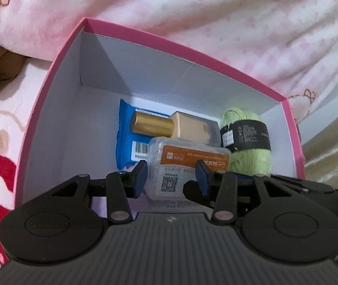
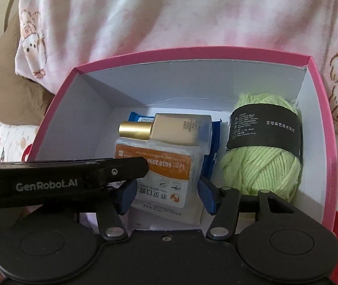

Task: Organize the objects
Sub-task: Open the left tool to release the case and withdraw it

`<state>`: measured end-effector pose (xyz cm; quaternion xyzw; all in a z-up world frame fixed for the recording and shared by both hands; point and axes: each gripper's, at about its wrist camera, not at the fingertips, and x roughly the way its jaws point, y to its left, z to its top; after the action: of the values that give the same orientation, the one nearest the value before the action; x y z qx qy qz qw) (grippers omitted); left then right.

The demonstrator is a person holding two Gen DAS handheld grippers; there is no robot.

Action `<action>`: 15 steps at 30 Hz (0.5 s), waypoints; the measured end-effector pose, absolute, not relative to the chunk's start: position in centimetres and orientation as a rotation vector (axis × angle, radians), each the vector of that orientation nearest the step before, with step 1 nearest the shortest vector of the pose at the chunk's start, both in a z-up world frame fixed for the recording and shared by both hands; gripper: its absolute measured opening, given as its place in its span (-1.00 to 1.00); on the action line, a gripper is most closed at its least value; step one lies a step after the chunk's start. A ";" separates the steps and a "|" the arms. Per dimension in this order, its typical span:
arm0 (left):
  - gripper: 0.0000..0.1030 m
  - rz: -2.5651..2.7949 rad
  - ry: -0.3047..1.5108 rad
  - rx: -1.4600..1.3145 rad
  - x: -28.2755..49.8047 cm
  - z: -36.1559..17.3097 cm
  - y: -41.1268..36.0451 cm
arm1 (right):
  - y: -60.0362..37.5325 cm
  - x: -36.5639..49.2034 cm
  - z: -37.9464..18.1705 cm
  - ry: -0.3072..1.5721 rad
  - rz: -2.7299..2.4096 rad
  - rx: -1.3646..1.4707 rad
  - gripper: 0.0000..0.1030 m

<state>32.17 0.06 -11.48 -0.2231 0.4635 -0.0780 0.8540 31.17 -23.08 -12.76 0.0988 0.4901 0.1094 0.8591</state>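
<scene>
One pink box [image 2: 321, 128], one ball of green yarn [image 2: 261, 166], one gold-capped bottle [image 2: 180, 128], one clear plastic case with an orange label [image 2: 164, 173], one blue packet [image 1: 123, 140], two grippers, left [image 1: 171, 178] and right [image 2: 166, 197], one pink patterned blanket [image 1: 192, 23]

Box [image 2: 57, 109] is sitting on the bedding | bottle [image 2: 166, 128] is lying on a packet [image 2: 212, 142] | yarn ball [image 2: 264, 147] is resting right of them | case [image 2: 161, 173] is lying in front.
</scene>
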 end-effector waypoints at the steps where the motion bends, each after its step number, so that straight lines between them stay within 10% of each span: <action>1: -0.19 -0.154 0.967 -0.465 32.1 -11.6 -0.1 | -22.8 31.1 -12.7 1.020 0.221 0.186 0.18; 15: 0.21 -0.098 0.970 -0.348 29.0 -5.6 -0.2 | -23.1 26.0 -7.2 0.896 0.179 0.136 0.27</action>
<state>28.97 -0.16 -5.64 -0.1663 0.4635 -0.0469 0.8691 26.05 -23.13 -7.18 0.0655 0.4320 0.0864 0.8953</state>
